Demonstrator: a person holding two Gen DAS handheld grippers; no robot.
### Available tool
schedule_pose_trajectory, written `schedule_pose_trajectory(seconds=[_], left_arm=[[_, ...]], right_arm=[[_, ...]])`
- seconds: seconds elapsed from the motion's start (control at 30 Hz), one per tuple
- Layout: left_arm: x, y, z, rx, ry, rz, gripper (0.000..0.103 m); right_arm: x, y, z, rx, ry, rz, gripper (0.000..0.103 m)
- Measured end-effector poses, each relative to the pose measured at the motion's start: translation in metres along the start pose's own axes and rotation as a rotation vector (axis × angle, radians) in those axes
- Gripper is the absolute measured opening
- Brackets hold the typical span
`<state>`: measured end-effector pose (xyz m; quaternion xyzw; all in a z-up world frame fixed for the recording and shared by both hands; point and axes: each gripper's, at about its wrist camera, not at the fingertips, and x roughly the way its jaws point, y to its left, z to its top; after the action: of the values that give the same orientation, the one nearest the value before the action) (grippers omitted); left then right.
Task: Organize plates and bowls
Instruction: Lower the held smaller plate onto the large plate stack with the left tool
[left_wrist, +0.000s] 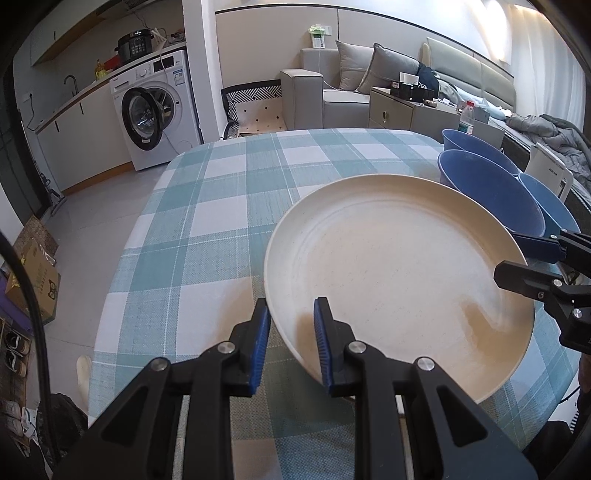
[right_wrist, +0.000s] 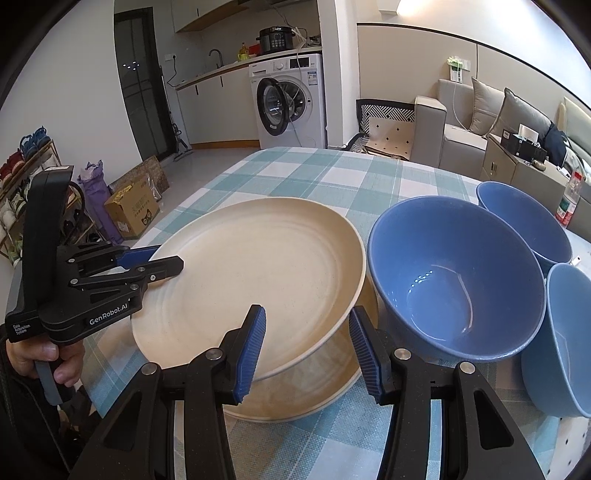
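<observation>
A cream plate (left_wrist: 388, 266) (right_wrist: 251, 273) hangs tilted above a second cream plate (right_wrist: 314, 391) that lies on the checked tablecloth (right_wrist: 314, 173). My left gripper (left_wrist: 291, 301) (right_wrist: 170, 257) is shut on the upper plate's left rim, one pad inside and one outside. My right gripper (right_wrist: 306, 314) (left_wrist: 504, 254) stands open around the plate's right rim, and its pads do not press on it. Three blue bowls (right_wrist: 458, 273) (right_wrist: 524, 221) (right_wrist: 569, 332) stand just right of the plates, close to my right fingers.
The tablecloth (left_wrist: 221, 206) stretches away left of and behind the plates. Beyond the table are a washing machine (right_wrist: 291, 99), a grey sofa (left_wrist: 332, 92), a low cabinet (left_wrist: 402, 110) and a water bottle (right_wrist: 569, 199). A cardboard box (right_wrist: 129, 210) sits on the floor.
</observation>
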<state>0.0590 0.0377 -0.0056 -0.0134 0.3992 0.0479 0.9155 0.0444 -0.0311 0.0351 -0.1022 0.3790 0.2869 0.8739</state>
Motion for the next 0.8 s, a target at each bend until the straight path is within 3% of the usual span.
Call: schedule_pose_trajectory(seconds=[0.8], left_arm=[[0.012,-0.022,-0.006,0.085,0.027,0.040,0.025]], right_arm=[[0.020,-0.004,-0.014,-0.029,0.069,-0.067,0.049]])
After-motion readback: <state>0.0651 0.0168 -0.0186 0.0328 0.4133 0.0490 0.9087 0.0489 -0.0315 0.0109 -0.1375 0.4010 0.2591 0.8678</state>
